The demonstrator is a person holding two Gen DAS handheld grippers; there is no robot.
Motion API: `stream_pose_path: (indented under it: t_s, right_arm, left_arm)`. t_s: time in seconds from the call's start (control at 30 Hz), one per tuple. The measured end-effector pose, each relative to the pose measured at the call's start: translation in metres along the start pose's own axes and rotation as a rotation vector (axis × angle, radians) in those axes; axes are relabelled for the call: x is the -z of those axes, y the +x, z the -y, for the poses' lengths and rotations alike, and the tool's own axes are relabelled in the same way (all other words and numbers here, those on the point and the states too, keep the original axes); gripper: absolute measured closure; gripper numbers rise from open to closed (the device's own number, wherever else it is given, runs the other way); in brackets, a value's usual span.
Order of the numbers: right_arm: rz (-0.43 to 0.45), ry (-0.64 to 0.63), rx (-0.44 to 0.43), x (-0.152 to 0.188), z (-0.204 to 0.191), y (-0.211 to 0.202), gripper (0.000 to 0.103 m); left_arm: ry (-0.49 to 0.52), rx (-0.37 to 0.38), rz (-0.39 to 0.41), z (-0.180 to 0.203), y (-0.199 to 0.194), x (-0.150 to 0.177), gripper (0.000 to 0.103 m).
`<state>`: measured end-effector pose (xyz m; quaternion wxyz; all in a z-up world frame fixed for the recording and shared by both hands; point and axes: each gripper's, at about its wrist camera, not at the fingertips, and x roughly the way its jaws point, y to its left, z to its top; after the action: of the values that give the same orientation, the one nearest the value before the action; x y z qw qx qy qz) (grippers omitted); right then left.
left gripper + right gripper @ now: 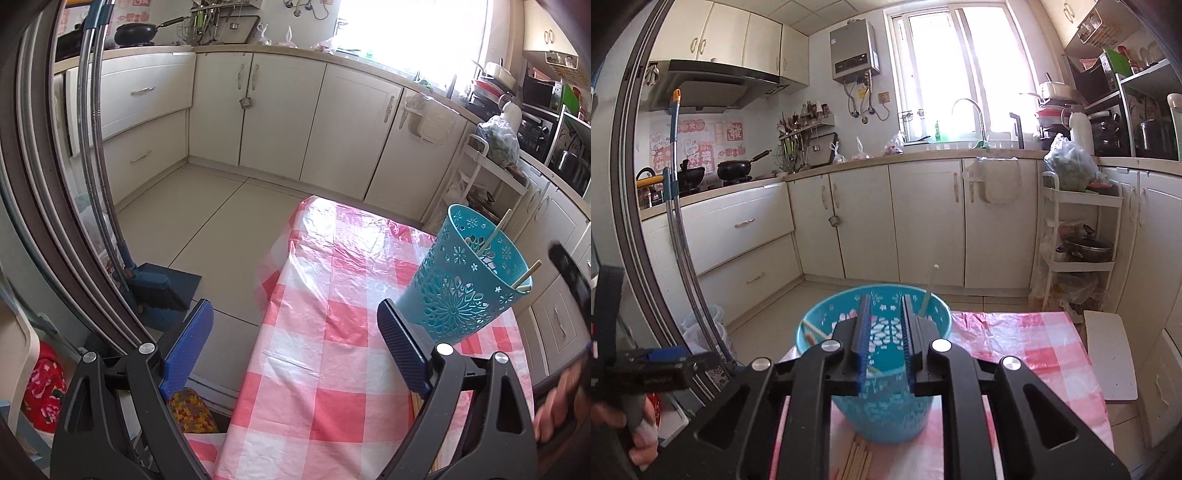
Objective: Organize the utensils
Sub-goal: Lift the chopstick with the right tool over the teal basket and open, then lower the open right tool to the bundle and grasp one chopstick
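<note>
Standing wide apart at the bottom of the left wrist view, the blue pads of the left gripper [295, 350] are hanging released and empty over the pink-and-white checked plastic tablecloth [325, 362]; right of them the turquoise perforated plastic utensil holder [465, 280] is sitting on the cloth with pale wooden chopsticks [496, 229] leaning inside. In the right wrist view, a hand [639, 435] is showing at lower left, and in the lower centre the right gripper [885, 332] is hovering over the holder's rim, slightly parted, gripping nothing, while loose chopsticks [857, 459] are lying on the cloth beneath
</note>
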<state>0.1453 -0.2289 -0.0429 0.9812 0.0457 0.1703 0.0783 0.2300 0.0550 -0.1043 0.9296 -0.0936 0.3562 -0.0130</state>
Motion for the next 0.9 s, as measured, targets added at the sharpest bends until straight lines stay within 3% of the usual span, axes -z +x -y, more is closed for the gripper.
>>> stream_pose_path:
  t_s: [0.13,0.37,0.9]
  right_arm:
    - [-0.07,-0.008,0.027,0.034,0.004,-0.023,0.072]
    - [-0.24,0.043,0.087,0.089,0.022,-0.024,0.072]
    - [-0.276,0.029,0.081,0.104,0.02,-0.021,0.068]
  left_arm:
    - [0.0,-0.001,0.001,0.0,-0.001,0.0,0.016]
    - [0.007,-0.01,0.001,0.0,-0.002,0.0,0.016]
    - [0.006,-0.021,0.003,0.002,-0.001,0.0,0.016]
